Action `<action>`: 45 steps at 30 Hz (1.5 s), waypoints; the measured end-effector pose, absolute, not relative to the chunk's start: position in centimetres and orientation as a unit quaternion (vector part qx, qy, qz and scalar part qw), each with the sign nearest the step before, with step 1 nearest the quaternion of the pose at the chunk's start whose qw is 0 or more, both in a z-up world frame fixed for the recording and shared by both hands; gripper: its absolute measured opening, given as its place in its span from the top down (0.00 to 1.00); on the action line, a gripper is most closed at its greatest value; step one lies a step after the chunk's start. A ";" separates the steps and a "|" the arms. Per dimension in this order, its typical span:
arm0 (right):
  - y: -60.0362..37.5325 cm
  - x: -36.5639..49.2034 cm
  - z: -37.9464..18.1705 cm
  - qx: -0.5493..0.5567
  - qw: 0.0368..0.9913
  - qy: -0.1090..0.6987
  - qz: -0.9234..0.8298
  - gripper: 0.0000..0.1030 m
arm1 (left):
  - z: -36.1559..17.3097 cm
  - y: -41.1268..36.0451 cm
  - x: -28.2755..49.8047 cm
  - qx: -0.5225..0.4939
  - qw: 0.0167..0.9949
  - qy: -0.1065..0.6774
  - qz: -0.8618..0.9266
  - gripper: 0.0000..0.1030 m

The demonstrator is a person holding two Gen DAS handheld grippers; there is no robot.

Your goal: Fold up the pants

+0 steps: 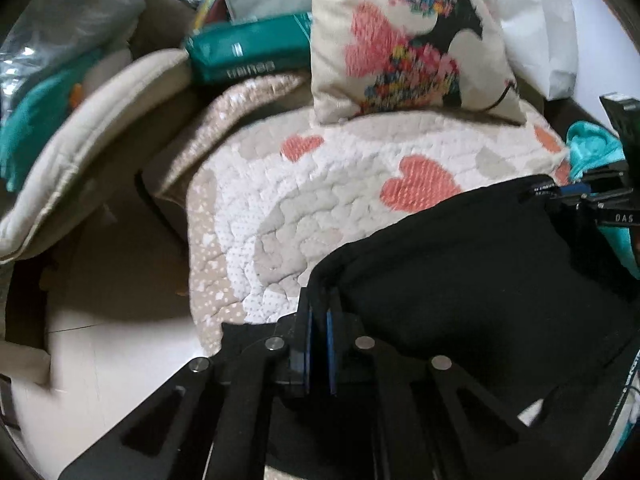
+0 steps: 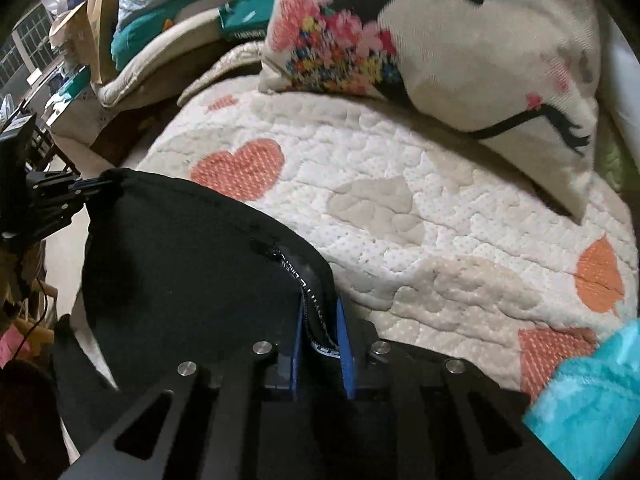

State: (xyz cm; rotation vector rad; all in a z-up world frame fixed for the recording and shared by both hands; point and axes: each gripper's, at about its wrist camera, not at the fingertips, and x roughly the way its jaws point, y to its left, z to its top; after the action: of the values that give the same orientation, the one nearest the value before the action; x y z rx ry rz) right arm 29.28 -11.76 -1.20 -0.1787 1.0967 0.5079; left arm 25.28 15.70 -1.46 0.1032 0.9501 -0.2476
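The black pants [image 1: 460,264] hang stretched between my two grippers above a quilted bed cover with hearts [image 1: 320,200]. My left gripper [image 1: 319,308] is shut on the pants' upper edge at one corner. My right gripper [image 2: 322,316] is shut on the other corner, where a drawstring with white lettering [image 2: 296,276] runs between the blue pads. In the right wrist view the pants [image 2: 192,256] span to the left gripper [image 2: 94,184] at the far left. In the left wrist view the right gripper [image 1: 556,194] shows at the far right. The lower part of the pants is hidden.
A printed pillow [image 1: 404,40] leans at the back of the bed [image 2: 400,200]. A teal fluffy cloth [image 2: 588,396] lies at the right. A teal package [image 1: 248,56] and a beige cushion [image 1: 80,152] sit at the left. The floor [image 1: 100,340] lies below the bed's left edge.
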 end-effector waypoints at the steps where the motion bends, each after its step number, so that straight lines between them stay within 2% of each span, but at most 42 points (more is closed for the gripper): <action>1: -11.9 28.8 -0.7 -0.082 0.822 0.511 0.237 0.84 | -0.6 15.8 24.4 0.048 0.886 0.448 -0.115 0.95; 11: -12.6 20.2 3.6 -0.081 0.839 0.483 0.237 0.86 | 3.6 14.6 15.1 0.072 0.898 0.418 -0.119 0.95; 20: -13.5 9.4 2.6 -0.089 0.827 0.499 0.242 0.86 | 4.8 12.5 4.7 0.121 0.891 0.419 -0.125 0.95; 24: -13.6 5.4 1.1 -0.095 0.816 0.519 0.236 0.86 | 4.9 10.4 1.5 0.189 0.876 0.427 -0.120 0.95; 30: -13.7 1.3 -1.3 -0.097 0.795 0.555 0.226 0.86 | 2.2 6.3 -3.1 0.345 0.817 0.448 -0.113 0.93; 33: -13.8 0.3 -2.7 -0.097 0.780 0.584 0.202 0.78 | 0.8 5.0 -5.6 0.407 0.785 0.452 -0.117 0.91; 37: -14.5 -0.9 -2.5 -0.068 0.774 0.598 0.194 0.49 | 0.5 5.5 -7.9 0.420 0.766 0.468 -0.134 0.91; 38: -14.7 -1.4 -2.0 -0.060 0.775 0.597 0.199 0.45 | 0.7 6.1 -8.4 0.413 0.764 0.475 -0.139 0.90; 44: -15.4 -2.5 1.7 -0.058 0.798 0.564 0.207 0.43 | 2.4 10.7 -8.3 0.334 0.792 0.502 -0.095 0.88; 45: -15.2 -2.2 2.4 -0.052 0.803 0.556 0.209 0.43 | 2.9 12.1 -7.4 0.301 0.804 0.508 -0.069 0.84</action>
State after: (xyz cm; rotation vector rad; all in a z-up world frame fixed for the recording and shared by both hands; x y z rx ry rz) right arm -2.24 -15.22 2.39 -0.1109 1.1916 0.4480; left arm -7.44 12.08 2.90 0.6454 1.0880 -0.1484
